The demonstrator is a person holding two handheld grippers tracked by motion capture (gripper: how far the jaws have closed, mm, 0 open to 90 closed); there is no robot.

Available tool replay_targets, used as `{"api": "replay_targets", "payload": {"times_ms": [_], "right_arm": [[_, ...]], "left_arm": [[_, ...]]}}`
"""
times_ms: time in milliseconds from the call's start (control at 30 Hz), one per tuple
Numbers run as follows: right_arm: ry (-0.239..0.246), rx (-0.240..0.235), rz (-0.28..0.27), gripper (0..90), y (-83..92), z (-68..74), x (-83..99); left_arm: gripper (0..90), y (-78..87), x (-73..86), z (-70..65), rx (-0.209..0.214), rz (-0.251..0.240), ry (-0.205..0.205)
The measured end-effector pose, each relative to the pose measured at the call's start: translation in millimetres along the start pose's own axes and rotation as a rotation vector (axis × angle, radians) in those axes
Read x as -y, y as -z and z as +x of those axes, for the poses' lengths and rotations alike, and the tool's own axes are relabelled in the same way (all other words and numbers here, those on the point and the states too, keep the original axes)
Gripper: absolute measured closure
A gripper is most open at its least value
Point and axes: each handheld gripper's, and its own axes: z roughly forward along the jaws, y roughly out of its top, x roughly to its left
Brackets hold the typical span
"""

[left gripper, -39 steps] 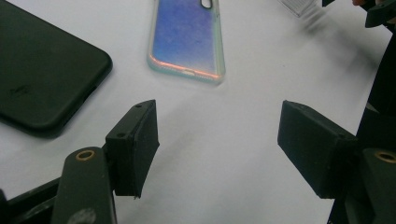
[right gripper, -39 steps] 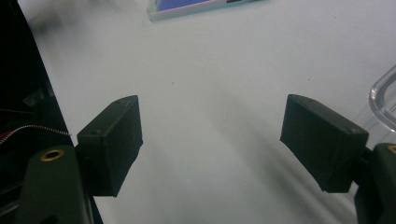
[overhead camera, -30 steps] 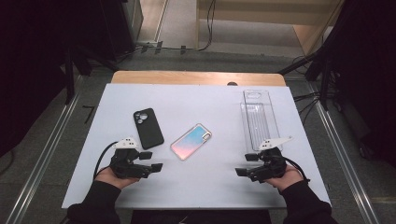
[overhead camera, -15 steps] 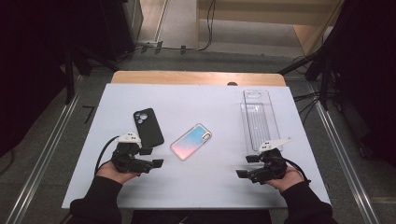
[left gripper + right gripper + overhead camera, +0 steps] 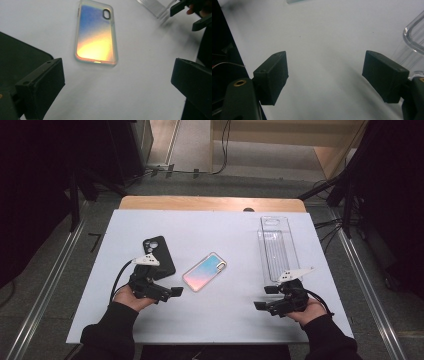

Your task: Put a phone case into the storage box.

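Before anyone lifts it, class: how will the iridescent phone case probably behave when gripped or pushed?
The iridescent phone case lies flat and thin on the white table, so it would likely slide, not roll. Its glossy face suggests slippery pads. An empty shell probably feels light and may flex slightly.

On the table three things lie in a row — the dark phone case at the left, the phone in the middle, the clear tray at the right. The left gripper sits just before the dark case, touching nothing; the right gripper sits before the tray — both near the front edge.
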Motion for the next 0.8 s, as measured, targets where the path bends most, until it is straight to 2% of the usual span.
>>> {"api": "replay_targets", "payload": {"times_ms": [100, 133, 167, 200, 267, 367, 600, 733, 800], "right_arm": [[0.000, -0.002, 0.001, 18.9, 0.0, 0.8, -0.1], [0.000, -0.005, 0.002, 18.9, -0.2, 1.0, -0.2], [0.001, -0.004, 0.003, 18.9, -0.6, 1.1, -0.3], [0.005, -0.004, 0.003, 18.9, -1.0, 1.0, -0.4], [0.007, -0.004, 0.005, 18.9, -1.2, 0.9, -0.5], [0.001, -0.002, 0.000, 18.9, -0.8, 0.0, -0.4], [-0.002, 0.001, 0.001, 18.9, -1.4, -0.6, -0.5], [-0.002, 0.003, 0.002, 18.9, -1.4, -0.6, -0.4], [-0.009, 0.006, 0.004, 19.1, -1.5, -0.9, -0.6]], "left_arm": [[0.0, -1.4, -3.9, 1.1, -0.009, 0.014, -0.009], [0.0, -3.6, -7.0, 1.6, -0.017, 0.039, -0.002], [0.0, -3.6, -7.0, 1.6, -0.017, 0.039, -0.002], [0.5, -4.8, -8.8, 1.7, -0.029, 0.067, -0.002], [0.8, -7.4, -11.8, 1.3, -0.052, 0.097, -0.017], [0.8, -9.6, -15.8, 0.7, -0.032, 0.082, -0.022], [0.8, -15.7, -29.2, 1.8, -0.045, 0.048, -0.025], [7.9, -20.1, -36.3, 1.8, -0.124, 0.040, -0.042], [7.9, -22.5, -39.9, 4.5, -0.116, 0.037, -0.030]]}}
